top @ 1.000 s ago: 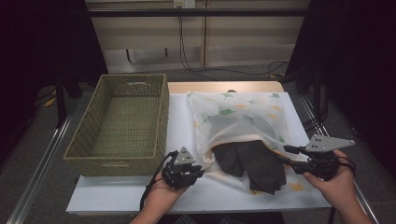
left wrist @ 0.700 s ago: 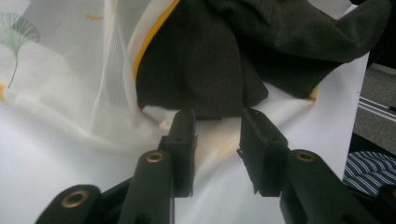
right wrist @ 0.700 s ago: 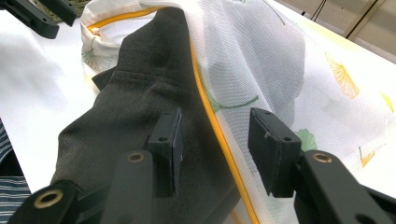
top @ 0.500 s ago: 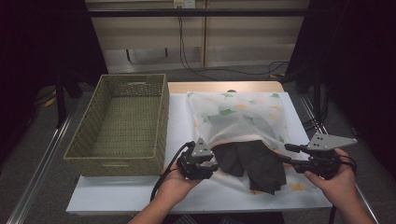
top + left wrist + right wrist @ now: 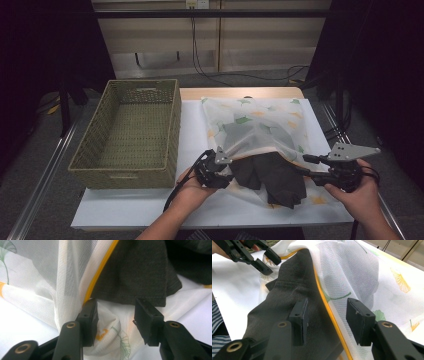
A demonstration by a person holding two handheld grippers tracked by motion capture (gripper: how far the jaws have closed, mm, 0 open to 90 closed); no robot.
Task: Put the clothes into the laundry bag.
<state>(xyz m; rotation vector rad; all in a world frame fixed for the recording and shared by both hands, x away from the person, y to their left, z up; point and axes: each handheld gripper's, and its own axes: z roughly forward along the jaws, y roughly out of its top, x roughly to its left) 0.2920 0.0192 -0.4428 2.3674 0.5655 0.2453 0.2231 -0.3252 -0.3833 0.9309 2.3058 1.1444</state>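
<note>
Both grippers sit open at the mesh bag's (image 5: 260, 127) mouth, left gripper (image 5: 216, 169) and right gripper (image 5: 311, 166) flanking the protruding dark garment (image 5: 272, 175), apparently to spread the mouth.

A woven basket (image 5: 131, 135) sits left on the desk (image 5: 192, 125); two tongs (image 5: 227, 172) (image 5: 305, 165) flank dark cloth (image 5: 272, 175) spilling from a mesh bag (image 5: 255, 125).

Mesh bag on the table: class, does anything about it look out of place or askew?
Yes. The dark garment spills halfway out of the mesh bag through its open yellow-edged mouth, crumpled on the white table cover.
</note>
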